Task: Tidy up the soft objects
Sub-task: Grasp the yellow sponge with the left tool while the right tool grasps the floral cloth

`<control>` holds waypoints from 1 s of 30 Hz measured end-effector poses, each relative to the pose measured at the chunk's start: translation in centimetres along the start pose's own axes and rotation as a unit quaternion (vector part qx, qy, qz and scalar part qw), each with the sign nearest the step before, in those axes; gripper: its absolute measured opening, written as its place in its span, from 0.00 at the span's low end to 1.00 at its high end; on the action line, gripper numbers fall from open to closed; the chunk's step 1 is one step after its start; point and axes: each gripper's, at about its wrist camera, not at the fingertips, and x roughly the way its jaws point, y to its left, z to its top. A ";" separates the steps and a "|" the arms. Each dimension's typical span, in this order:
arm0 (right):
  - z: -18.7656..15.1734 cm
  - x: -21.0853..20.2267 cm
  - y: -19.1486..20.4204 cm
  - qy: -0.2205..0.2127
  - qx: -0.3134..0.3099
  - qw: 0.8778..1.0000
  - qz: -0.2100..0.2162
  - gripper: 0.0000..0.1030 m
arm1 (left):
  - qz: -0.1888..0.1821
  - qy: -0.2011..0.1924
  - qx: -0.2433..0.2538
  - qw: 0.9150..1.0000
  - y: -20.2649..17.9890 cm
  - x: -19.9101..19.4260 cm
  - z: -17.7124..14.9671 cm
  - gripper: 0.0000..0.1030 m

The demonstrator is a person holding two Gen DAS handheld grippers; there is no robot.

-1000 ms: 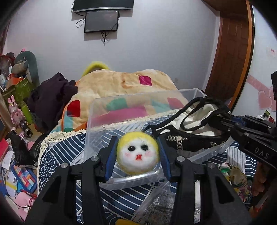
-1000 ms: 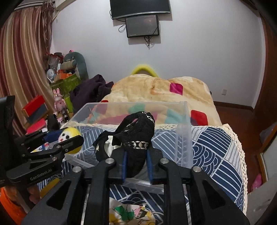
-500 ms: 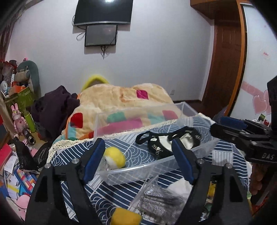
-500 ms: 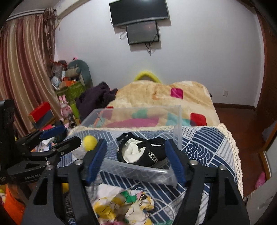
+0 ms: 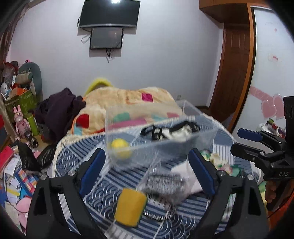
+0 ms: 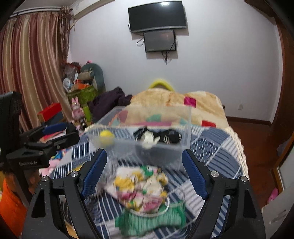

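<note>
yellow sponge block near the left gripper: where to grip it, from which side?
Take the yellow sponge block across its two long side faces, coming from above and slightly behind. It lies flat on the blue patterned cover, nearly centred under the open left gripper; its boxy shape gives parallel faces. The frame is blurred, so edges are approximate.

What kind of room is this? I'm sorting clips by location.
Most likely a bedroom: a bed with a plush blanket, a wall-mounted TV, striped curtains, and stuffed toys piled in the corner.
</note>
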 end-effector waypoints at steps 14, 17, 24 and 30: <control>-4.0 2.7 0.3 0.058 -0.004 0.998 0.011 0.75 | 0.032 0.087 -0.059 0.994 3.3 3.4 -6.4 0.84; -4.2 2.9 0.1 0.067 0.001 0.998 0.015 0.66 | 0.020 0.094 -0.072 0.993 3.7 3.7 -7.0 0.77; -4.4 2.5 -0.6 0.068 0.033 0.997 0.022 0.37 | 0.014 0.103 -0.063 0.993 3.3 4.4 -7.7 0.57; -4.4 1.5 -1.0 0.043 0.036 0.998 0.008 0.21 | 0.011 0.101 -0.052 0.994 2.4 4.2 -7.8 0.38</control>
